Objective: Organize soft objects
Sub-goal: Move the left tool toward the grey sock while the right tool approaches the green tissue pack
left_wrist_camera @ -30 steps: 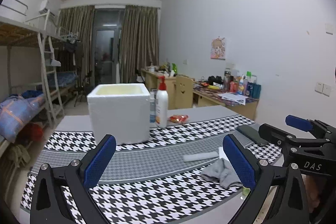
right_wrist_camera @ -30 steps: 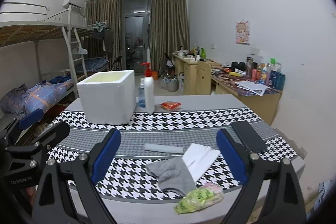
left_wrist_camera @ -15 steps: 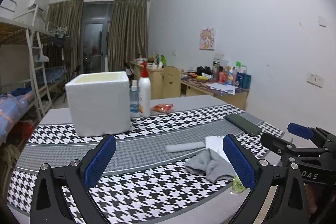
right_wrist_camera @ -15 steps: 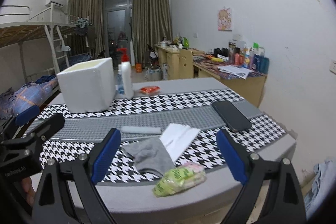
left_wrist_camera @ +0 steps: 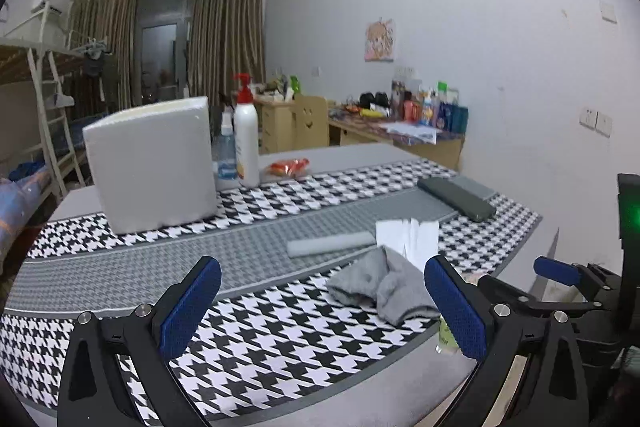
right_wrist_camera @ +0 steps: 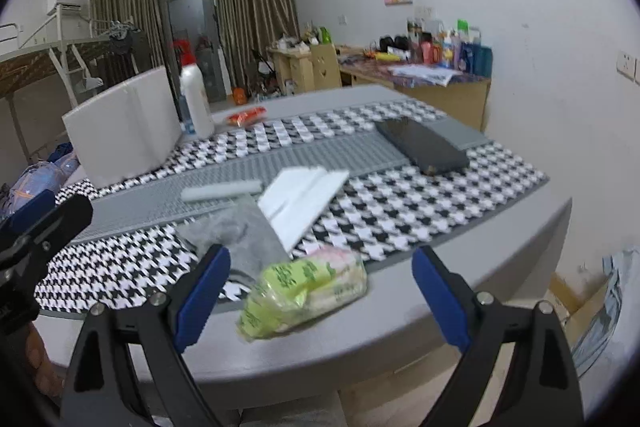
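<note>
Grey sock (right_wrist_camera: 240,231) lies crumpled at counter (right_wrist_camera: 400,307) edge, 11 o'clock of right gripper (right_wrist_camera: 320,291), jaws apart and empty like left gripper (left_wrist_camera: 320,303); risk: closing on plastic packet (right_wrist_camera: 304,287) lying between them instead.
</note>
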Available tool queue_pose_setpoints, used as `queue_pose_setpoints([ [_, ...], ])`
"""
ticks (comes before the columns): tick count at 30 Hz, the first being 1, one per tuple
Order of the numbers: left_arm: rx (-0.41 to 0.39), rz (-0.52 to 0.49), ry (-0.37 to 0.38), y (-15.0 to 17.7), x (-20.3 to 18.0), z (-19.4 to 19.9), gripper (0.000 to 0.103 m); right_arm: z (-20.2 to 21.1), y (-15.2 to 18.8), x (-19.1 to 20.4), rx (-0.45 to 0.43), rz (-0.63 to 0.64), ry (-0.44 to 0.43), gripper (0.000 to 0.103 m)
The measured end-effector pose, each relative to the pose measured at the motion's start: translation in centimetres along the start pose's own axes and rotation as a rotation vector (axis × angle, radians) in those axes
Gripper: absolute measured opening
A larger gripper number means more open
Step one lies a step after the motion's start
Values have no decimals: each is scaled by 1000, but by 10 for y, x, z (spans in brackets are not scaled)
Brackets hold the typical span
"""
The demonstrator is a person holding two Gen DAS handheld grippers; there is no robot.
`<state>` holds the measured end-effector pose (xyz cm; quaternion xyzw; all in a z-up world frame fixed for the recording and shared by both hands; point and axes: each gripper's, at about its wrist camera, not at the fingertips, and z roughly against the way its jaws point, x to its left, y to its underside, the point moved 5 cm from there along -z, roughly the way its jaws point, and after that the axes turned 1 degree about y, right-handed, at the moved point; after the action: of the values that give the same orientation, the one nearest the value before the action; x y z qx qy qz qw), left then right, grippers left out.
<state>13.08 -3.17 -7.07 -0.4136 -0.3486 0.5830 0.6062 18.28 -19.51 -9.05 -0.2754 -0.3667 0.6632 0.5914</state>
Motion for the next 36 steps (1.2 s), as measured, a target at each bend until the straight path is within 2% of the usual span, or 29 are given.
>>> queue_pose_setpoints([
  [6, 20, -3, 16, 4, -4, -12, 102, -16, 12, -4, 43, -3, 12, 95],
  [12, 40, 5, 21, 8, -5, -21, 102, -30, 22, -9, 105, -71, -41, 95],
  [22, 80, 10, 21, 16, -8, -39, 102, -38, 26, -9, 124, -112, -89, 95],
  [24, 87, 5, 21, 17, -9, -41, 102, -38, 27, -11, 119, -130, -99, 87],
  [25, 87, 3, 22, 17, -10, -42, 102, -37, 26, -11, 119, -129, -106, 76],
  [26, 87, 1, 23, 17, -11, -44, 102, -37, 26, -11, 123, -127, -111, 70],
  [30, 91, -11, 35, 16, -18, -48, 102, -38, 25, -13, 127, -116, -116, 57],
  [32, 97, -16, 43, 16, -23, -51, 102, -37, 24, -14, 130, -113, -122, 46],
  [36, 107, -36, 46, 14, -31, -57, 102, -32, 20, -20, 113, -107, -120, 37],
])
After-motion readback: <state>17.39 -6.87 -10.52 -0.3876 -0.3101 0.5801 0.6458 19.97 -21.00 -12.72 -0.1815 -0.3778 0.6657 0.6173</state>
